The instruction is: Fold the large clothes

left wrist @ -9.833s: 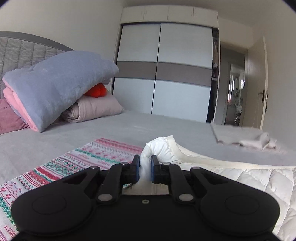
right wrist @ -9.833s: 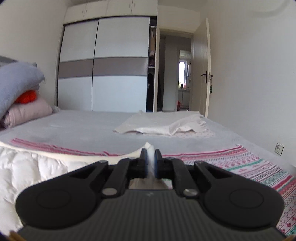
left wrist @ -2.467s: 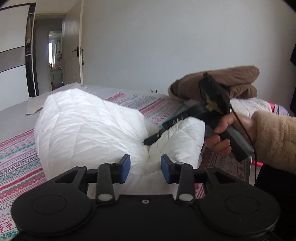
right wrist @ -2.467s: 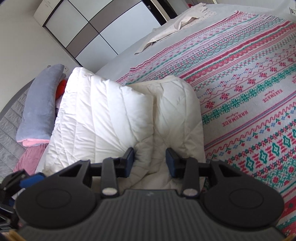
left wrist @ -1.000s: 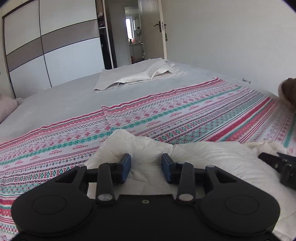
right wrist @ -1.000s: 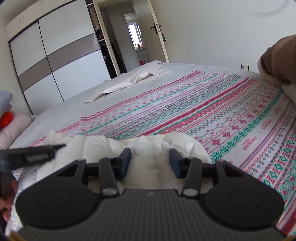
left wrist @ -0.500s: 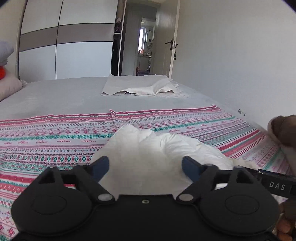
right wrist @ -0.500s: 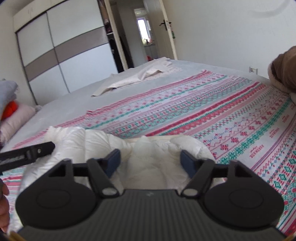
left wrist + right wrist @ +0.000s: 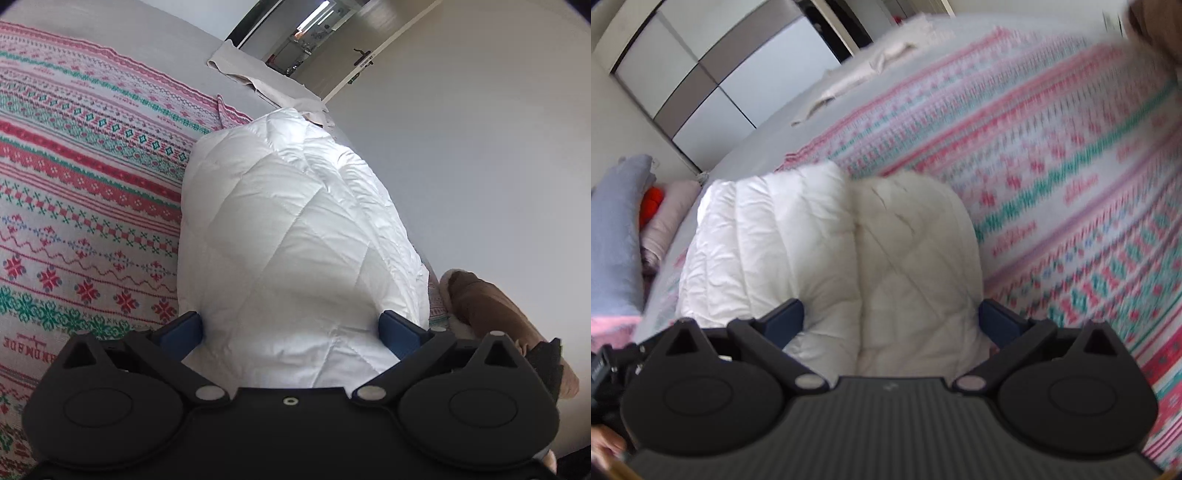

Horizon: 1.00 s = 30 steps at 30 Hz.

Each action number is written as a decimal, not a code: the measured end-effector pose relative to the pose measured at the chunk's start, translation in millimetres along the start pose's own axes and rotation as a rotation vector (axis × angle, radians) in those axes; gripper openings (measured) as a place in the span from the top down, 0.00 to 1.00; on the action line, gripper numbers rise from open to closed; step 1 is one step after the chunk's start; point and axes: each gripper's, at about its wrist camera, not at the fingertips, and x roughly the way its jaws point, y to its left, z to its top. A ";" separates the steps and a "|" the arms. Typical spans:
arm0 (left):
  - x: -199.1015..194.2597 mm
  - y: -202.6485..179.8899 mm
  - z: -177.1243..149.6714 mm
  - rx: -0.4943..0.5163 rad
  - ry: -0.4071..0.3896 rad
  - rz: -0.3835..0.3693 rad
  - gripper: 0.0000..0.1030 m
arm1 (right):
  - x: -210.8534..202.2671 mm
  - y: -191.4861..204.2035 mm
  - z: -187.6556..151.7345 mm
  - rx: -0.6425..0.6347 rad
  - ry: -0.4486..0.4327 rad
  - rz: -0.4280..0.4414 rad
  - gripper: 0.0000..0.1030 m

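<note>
Left wrist view: the left tool (image 9: 291, 328) sat with its jaws spread wide, blue pads either side of the white quilted coat (image 9: 295, 229) but not pinching it, far as I could tell. Half a second before, it looked level across the bed; here it was tipped down over the bundle.
Right wrist view: same deal, the right tool (image 9: 891, 321) was splayed wide over the coat's (image 9: 849, 251) two puffy folded halves. Frame was smeary.
What changed: a second ago both tools were at a narrower gap around the fabric, and further back clamped on it. Now both had let go.
Where the coat was: lying as a plump folded bundle on the patterned blanket (image 9: 85, 177), toward the bed's near edge, close to the brown garment (image 9: 491, 310) at the corner.
What that means: I'd say this fold was basically laid down; next was probably a press or another fold.
Writing: the blanket (image 9: 1089, 155) had a woven word, mirrored in the left view, looked like "HANDMADE". Not certain though.
Other text: lettering on the other tool's body at the right view's left edge, too tiny to read.
</note>
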 end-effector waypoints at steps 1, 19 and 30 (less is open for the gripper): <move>0.3 2.1 -2.1 -0.015 0.003 -0.011 0.02 | 3.3 -5.7 0.5 0.022 0.007 0.030 0.01; -46.3 11.6 -0.6 0.169 -0.361 0.234 0.24 | 63.7 83.9 6.0 -0.257 -0.178 0.135 0.19; -57.3 -15.8 -12.1 0.288 -0.387 0.362 0.17 | 27.9 92.2 -6.4 -0.281 -0.230 0.069 0.07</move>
